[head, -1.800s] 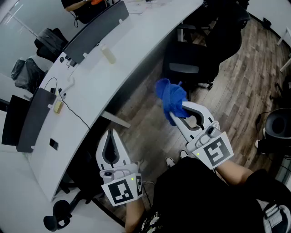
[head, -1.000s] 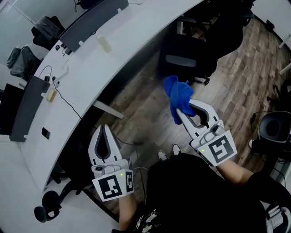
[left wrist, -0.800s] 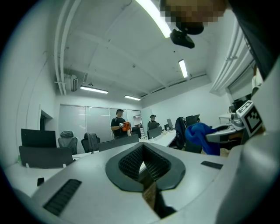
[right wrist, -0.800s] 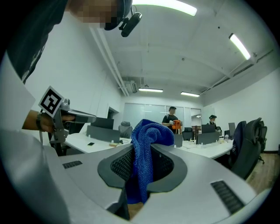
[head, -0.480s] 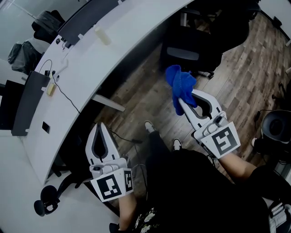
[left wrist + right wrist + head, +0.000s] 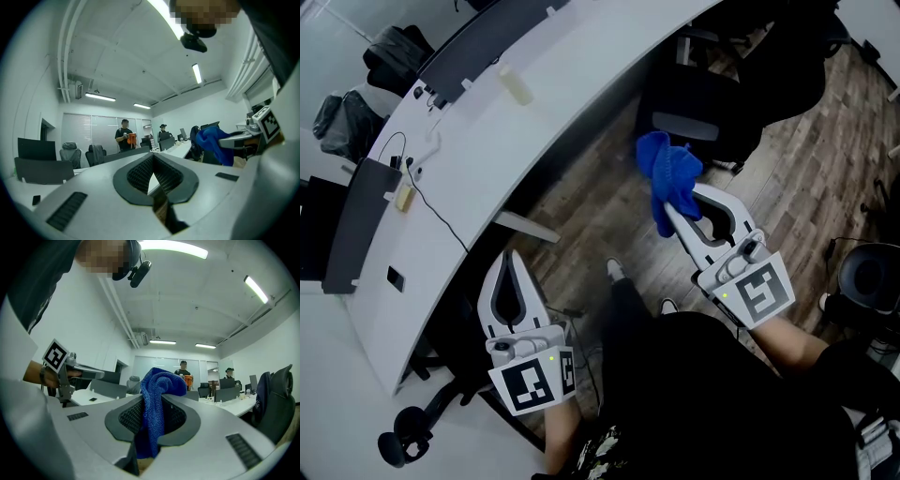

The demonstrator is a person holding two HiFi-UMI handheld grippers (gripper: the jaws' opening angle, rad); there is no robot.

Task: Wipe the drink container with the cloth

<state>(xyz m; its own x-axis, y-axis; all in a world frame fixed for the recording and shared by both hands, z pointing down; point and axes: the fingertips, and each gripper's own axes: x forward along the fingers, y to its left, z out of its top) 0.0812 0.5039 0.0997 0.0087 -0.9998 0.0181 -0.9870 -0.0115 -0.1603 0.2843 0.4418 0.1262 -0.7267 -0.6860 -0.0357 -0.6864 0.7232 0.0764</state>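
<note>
Jaws of the left gripper (image 6: 508,261) at lower left are closed on nothing, the pale bottle (image 6: 515,87) on the desk (image 6: 581,56) at upper left looks light and slick, best held round its body, and the soft, limp cloth (image 6: 667,169) at centre stays pinched in the right gripper (image 6: 667,210), as in the earlier frames.

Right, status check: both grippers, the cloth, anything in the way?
Left gripper shut, empty. Right gripper shut on crumpled blue cloth, over wood-plank floor. Small pale bottle sits apart on curved white desk. Black office chair near desk.
</note>
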